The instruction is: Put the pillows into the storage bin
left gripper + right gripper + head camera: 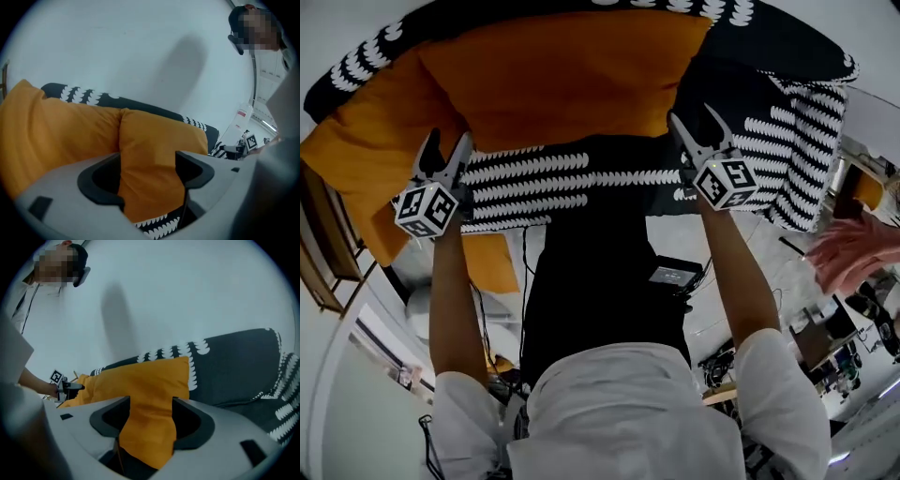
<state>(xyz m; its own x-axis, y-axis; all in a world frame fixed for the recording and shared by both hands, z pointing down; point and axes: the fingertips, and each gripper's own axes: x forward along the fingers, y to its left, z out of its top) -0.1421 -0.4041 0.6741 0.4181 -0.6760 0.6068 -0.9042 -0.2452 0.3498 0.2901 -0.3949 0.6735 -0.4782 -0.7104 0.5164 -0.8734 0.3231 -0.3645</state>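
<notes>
Closest to the head camera: a person's white shirt point(628, 412), both bare forearms reaching forward.
Left hand-held gripper point(448, 141) point(147, 159): marker cube point(427, 208) faces the camera; jaws stand wide, with a loose fold of the orange pillow point(562, 75) point(61, 131) point(140, 376) hanging between them and brushing both inner faces.
Right hand-held gripper point(692, 120) point(151, 401): jaws also wide, with the pillow's other corner draped between them and no pinch visible.
Orange pillow: spans the gap from one gripper to the other and lies on the patterned fabric point(769, 122) point(84, 95) point(239, 366).
Patterned fabric: black with white leaf print, under and behind the pillow and bulkier on the right; I cannot tell whether it is a pillow or the bin.
Farthest: a plain pale wall point(117, 47).
</notes>
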